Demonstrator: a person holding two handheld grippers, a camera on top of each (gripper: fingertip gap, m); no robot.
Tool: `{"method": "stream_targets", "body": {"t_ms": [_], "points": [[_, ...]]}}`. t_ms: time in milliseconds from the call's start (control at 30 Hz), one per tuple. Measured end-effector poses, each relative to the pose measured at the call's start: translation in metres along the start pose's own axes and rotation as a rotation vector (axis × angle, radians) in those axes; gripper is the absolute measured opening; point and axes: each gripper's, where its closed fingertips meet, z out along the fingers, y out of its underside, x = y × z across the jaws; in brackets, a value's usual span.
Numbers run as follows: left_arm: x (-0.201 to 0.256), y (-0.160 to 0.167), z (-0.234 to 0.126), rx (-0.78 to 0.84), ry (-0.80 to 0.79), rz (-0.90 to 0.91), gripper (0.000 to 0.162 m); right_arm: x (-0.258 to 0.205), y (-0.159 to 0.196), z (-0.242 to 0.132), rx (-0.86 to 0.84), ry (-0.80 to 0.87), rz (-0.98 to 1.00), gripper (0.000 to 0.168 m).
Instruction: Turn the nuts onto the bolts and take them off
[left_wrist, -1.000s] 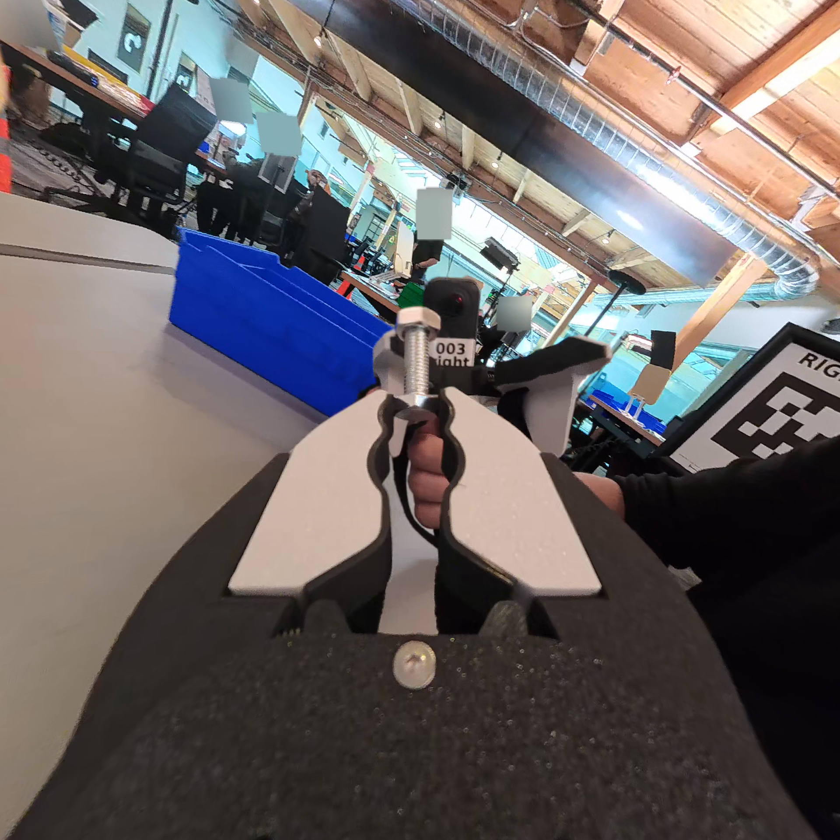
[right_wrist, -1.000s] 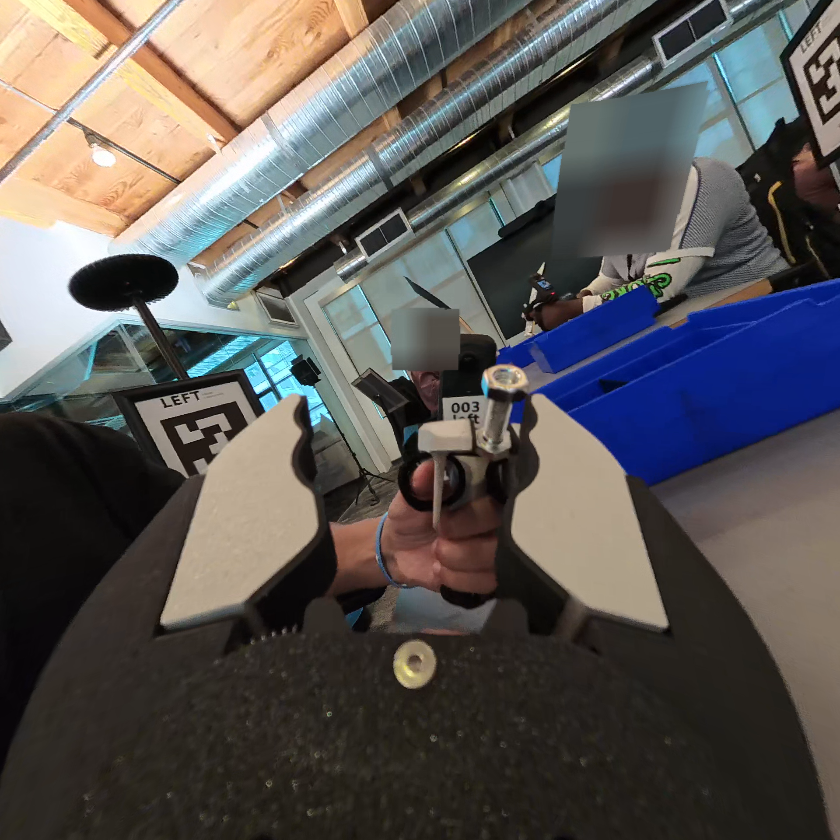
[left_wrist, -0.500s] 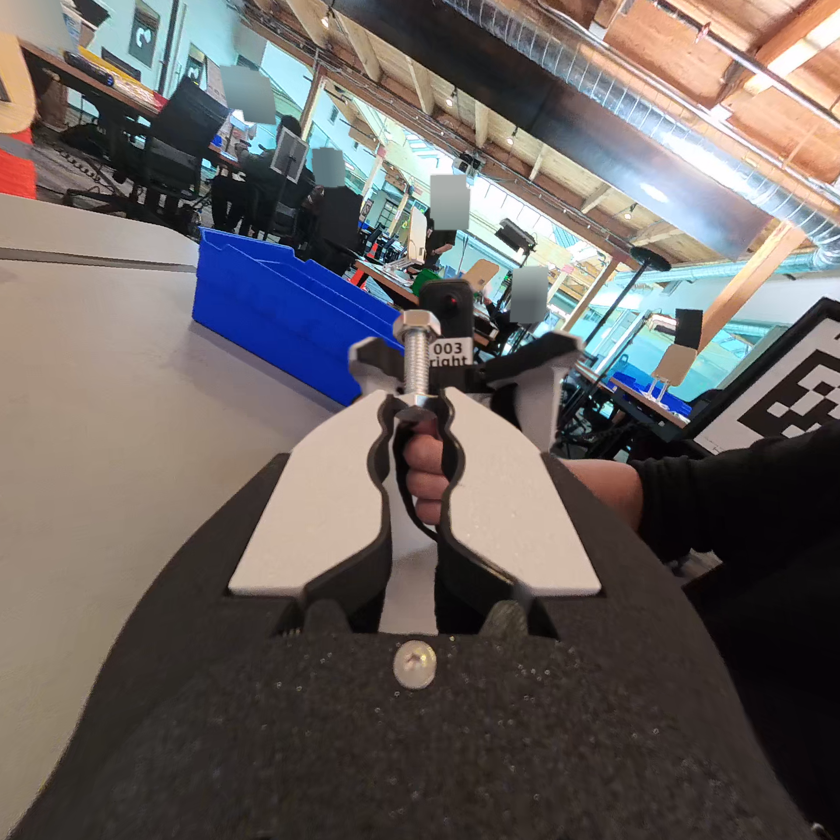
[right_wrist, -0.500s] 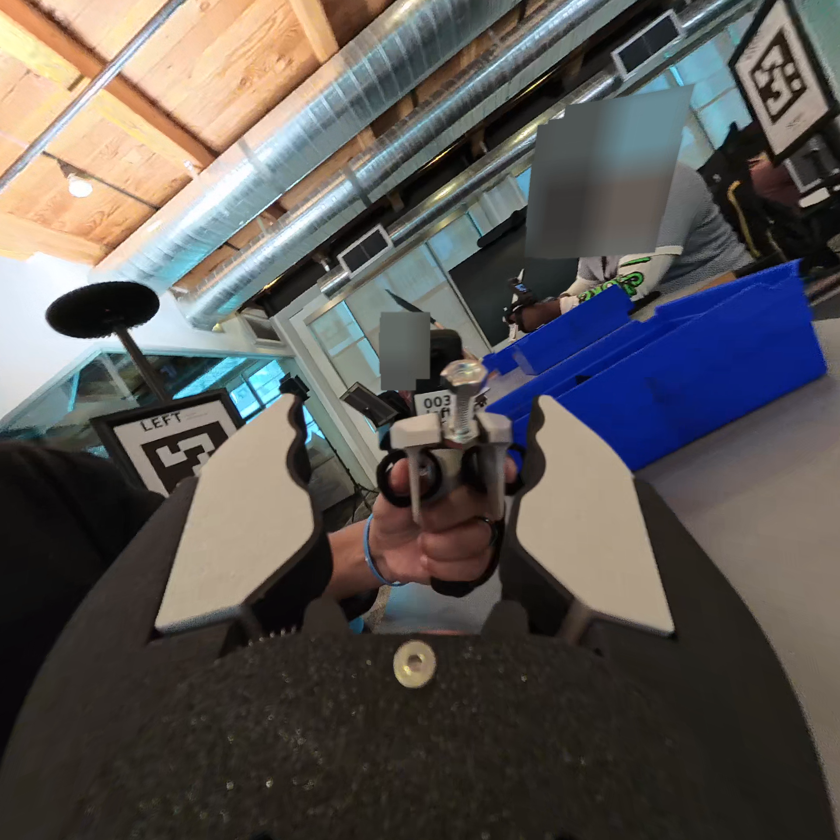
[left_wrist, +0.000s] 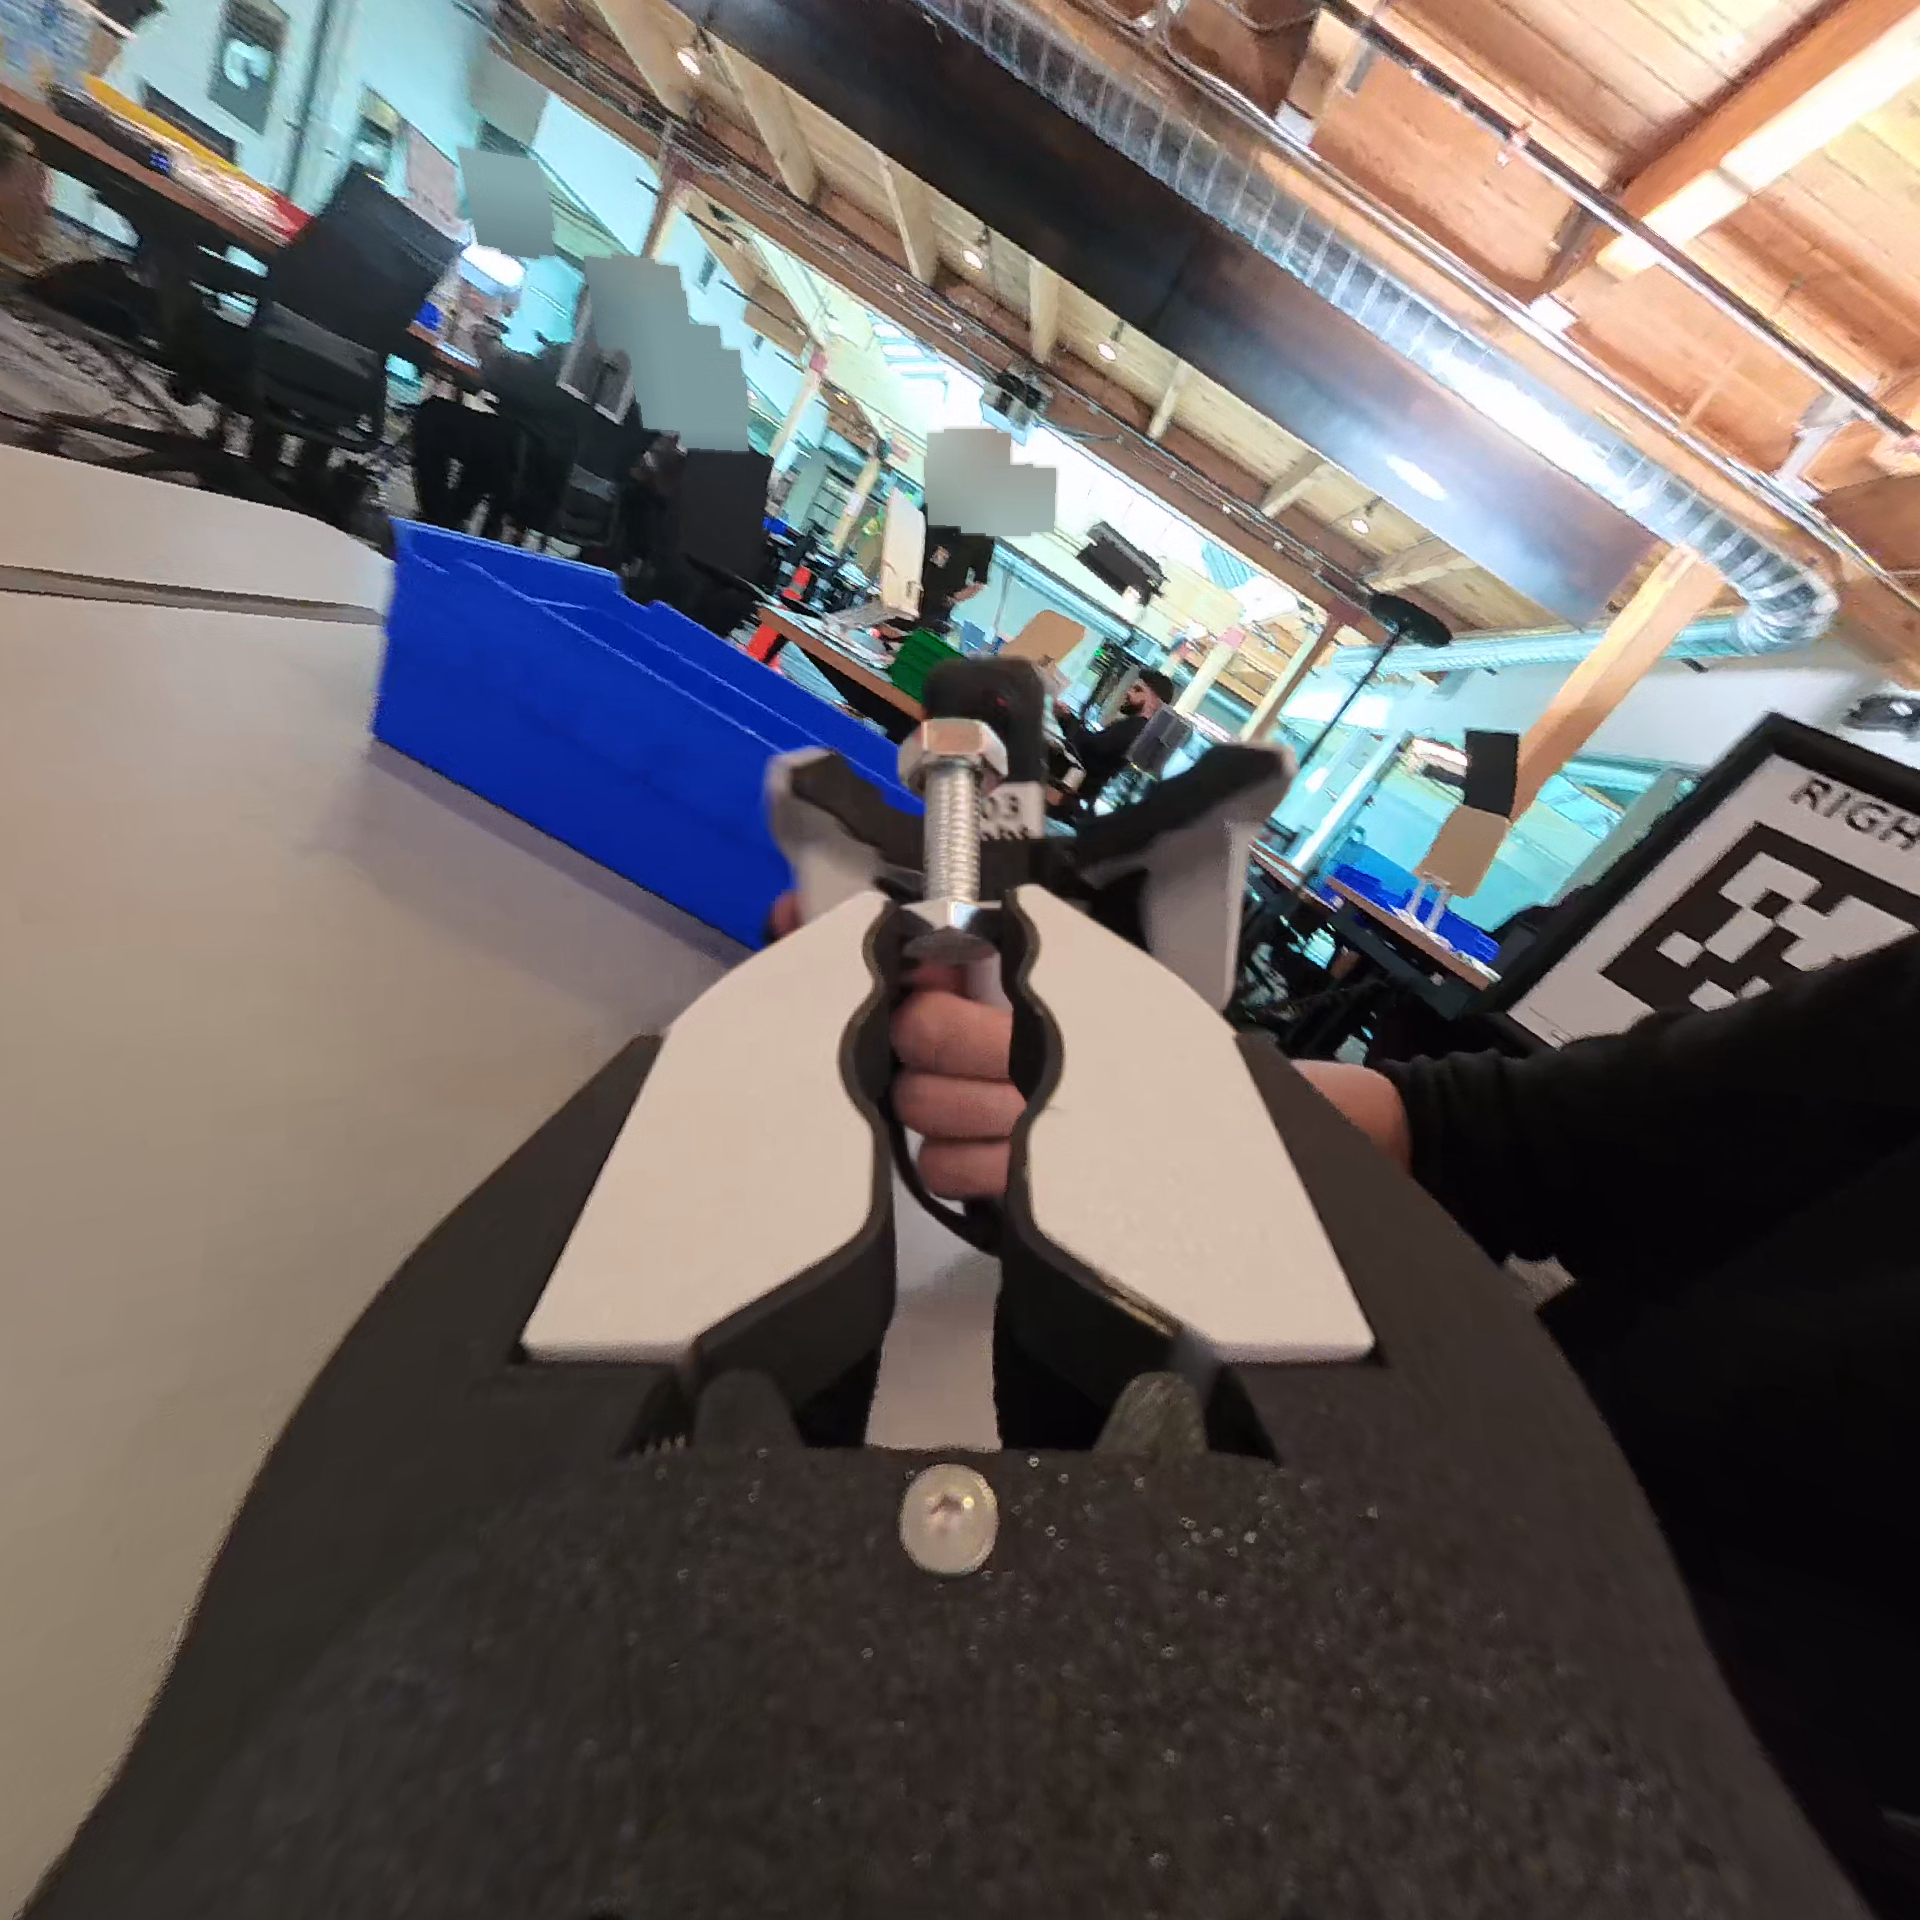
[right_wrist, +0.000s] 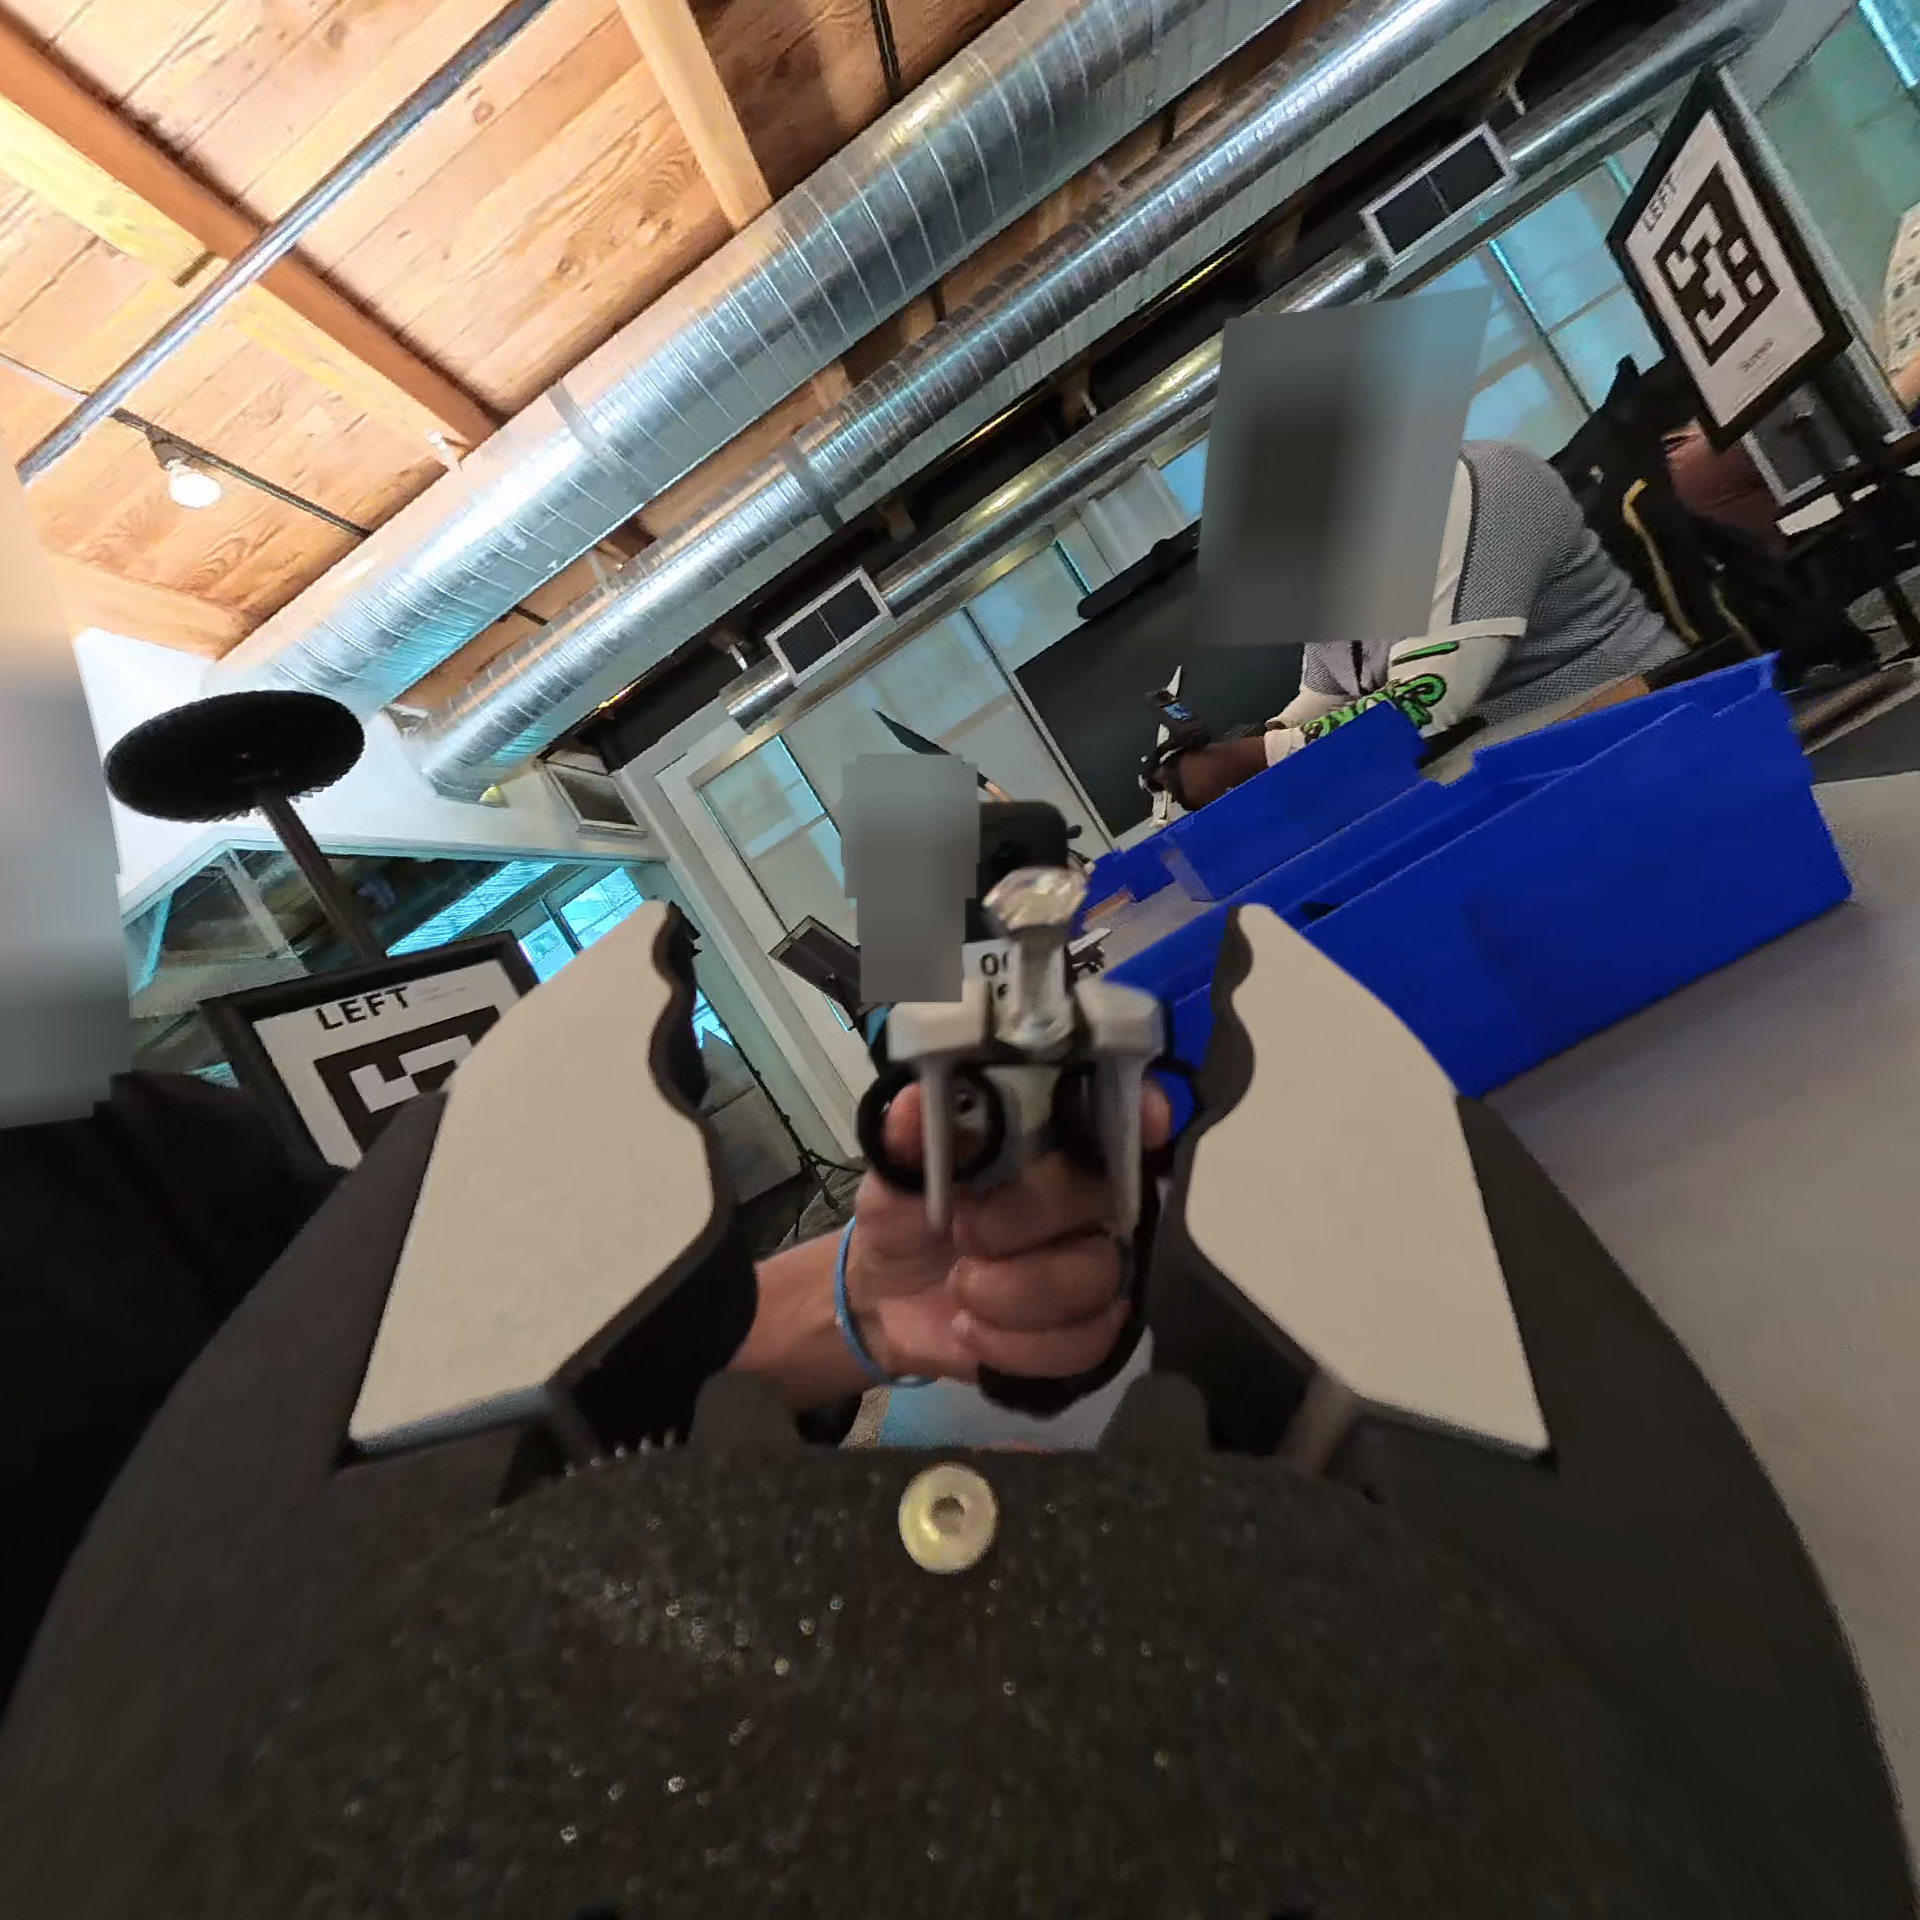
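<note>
My left gripper (left_wrist: 951, 928) is shut on the hex head of a silver bolt (left_wrist: 951, 842) that stands upright, with a hex nut (left_wrist: 952, 750) at the top of its thread. My right gripper (right_wrist: 956, 935) is open and empty. It faces the left one, and the bolt (right_wrist: 1039, 997) and nut (right_wrist: 1032, 900) sit in the gap between its wide-apart fingers (right_wrist: 582, 1143), touching neither. In the left wrist view the right gripper (left_wrist: 997, 831) shows just behind the bolt, its fingers (left_wrist: 1195, 873) spread.
A blue bin (left_wrist: 582, 707) stands on the grey table (left_wrist: 260, 935) to the left; it also shows at the right in the right wrist view (right_wrist: 1558, 904). Black-framed marker boards (left_wrist: 1766, 914) (right_wrist: 384, 1049) stand behind the grippers. People sit at far desks. My left and right fingertips are right by each other.
The bolt was against my right gripper's right finger; it now sits centred between the open fingers. The left gripper has kept hold of the bolt head.
</note>
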Motion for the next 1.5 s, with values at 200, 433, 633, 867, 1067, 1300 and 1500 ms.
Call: {"method": "stream_targets", "body": {"t_ms": [200, 433, 633, 867, 1067, 1300, 1500], "points": [[0.006, 0.005, 0.012, -0.013, 0.028, 0.003, 0.017, -0.026, 0.008, 0.020, -0.018, -0.100, -0.008, 0.098], [-0.001, 0.002, 0.001, -0.013, 0.000, 0.009, 0.017, -0.003, 0.004, 0.001, -0.005, -0.009, -0.017, 0.093], [0.004, 0.003, 0.013, -0.006, 0.032, -0.002, 0.017, -0.024, 0.010, 0.024, -0.022, -0.081, -0.026, 0.101], [0.000, 0.002, 0.006, -0.011, 0.012, 0.006, 0.017, -0.005, 0.008, 0.001, -0.001, -0.016, -0.010, 0.092], [0.002, 0.005, 0.013, -0.019, 0.030, -0.004, 0.017, -0.022, 0.009, 0.016, -0.003, -0.076, -0.003, 0.101], [-0.003, -0.008, -0.002, 0.030, 0.024, -0.024, 0.017, -0.006, 0.005, 0.005, 0.001, -0.025, -0.012, 0.094], [0.002, 0.000, 0.011, -0.001, 0.047, -0.024, 0.017, -0.023, 0.011, 0.024, -0.021, -0.075, -0.019, 0.105]]}}
